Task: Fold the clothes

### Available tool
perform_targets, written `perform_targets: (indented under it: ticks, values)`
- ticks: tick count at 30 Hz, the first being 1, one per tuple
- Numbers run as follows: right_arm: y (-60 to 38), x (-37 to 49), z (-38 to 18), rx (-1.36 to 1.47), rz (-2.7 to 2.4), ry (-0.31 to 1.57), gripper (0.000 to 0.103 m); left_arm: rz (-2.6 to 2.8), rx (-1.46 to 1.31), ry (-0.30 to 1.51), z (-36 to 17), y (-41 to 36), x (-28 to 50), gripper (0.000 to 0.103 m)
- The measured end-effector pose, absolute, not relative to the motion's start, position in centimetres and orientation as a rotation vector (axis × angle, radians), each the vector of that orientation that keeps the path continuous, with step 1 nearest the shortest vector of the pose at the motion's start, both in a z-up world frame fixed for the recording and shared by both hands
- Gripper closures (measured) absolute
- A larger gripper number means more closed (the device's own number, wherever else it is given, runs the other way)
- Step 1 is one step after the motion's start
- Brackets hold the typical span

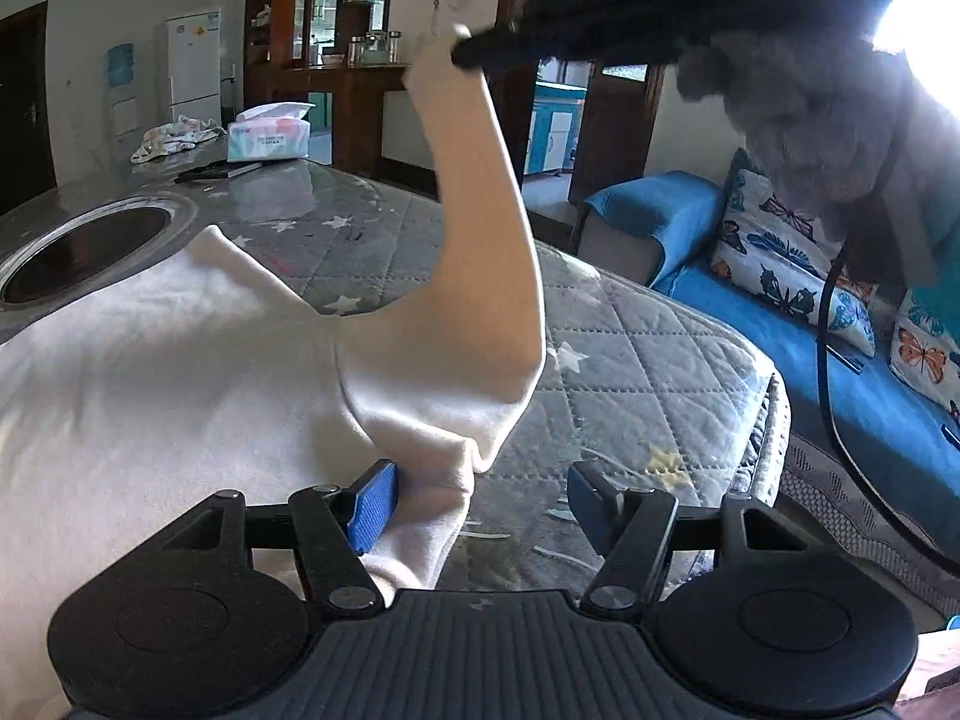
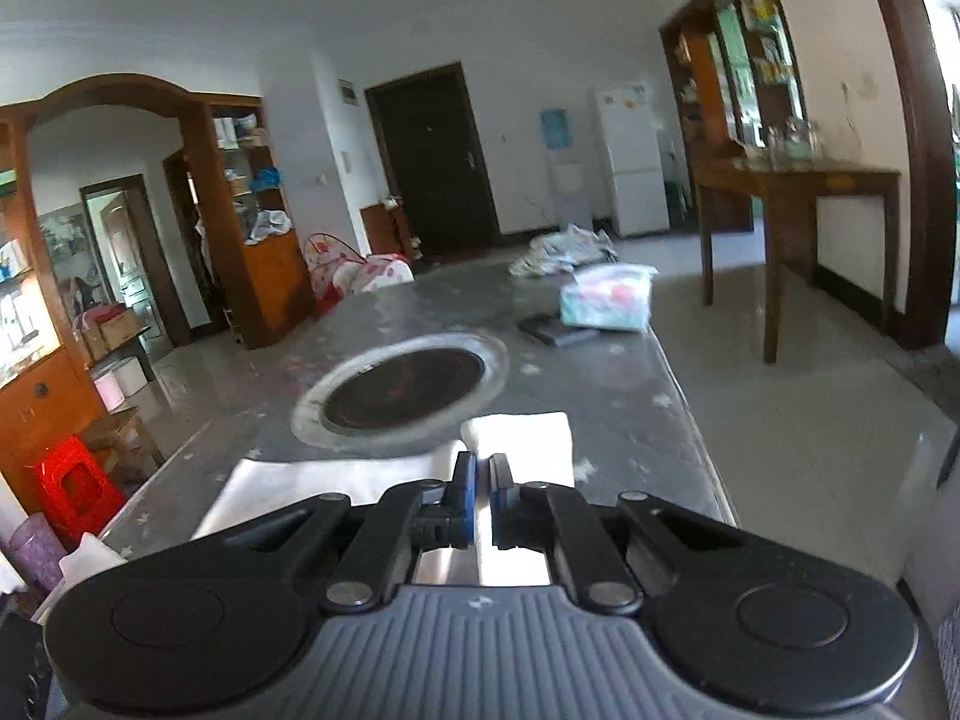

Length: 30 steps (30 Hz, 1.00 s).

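My right gripper (image 2: 480,495) has its blue pads pinched tight on the cuff of the white sleeve (image 1: 480,228), a strip of cloth showing between them at lower centre of the right wrist view. In the left wrist view that gripper (image 1: 480,51) sits at the top, holding the sleeve up in a tall column. My left gripper (image 1: 480,501), bottom centre, stands wide open; its left pad (image 1: 375,504) is beside the fold where the sleeve meets the body and seems to brush it, but nothing is clamped. The white garment (image 1: 150,372) lies spread across the left half of that frame on the grey quilted table cover (image 1: 630,360), near the round recess (image 1: 84,246) at upper left. To fold well, I'd carry the cuff across the body toward the frame's left, keep it taut, and use the open left gripper to pin the shoulder crease so the body doesn't drag.
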State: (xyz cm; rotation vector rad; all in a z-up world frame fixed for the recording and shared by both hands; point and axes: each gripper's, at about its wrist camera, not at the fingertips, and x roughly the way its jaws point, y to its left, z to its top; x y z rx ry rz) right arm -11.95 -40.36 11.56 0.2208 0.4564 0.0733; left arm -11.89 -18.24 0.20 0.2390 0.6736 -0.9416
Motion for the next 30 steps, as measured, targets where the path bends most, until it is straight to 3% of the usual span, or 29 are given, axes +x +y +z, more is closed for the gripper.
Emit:
perform_targets:
  ticks: [11,21,30]
  values:
    - [-33.4,-10.3,15.3,0.145,0.316,0.425,0.1,-0.852,0.157,0.616,2.2,-13.1,-12.6,0.034]
    - [-25.0,-8.2,14.7,0.018,0.528,0.497,0.099,-0.658,0.064,0.607,2.7,-6.3,-12.2,0.034]
    - [-22.8,-9.4,13.6,-0.055,0.613,0.561,0.086,-0.531,0.011,0.617,2.5,-2.4,-10.7,0.034]
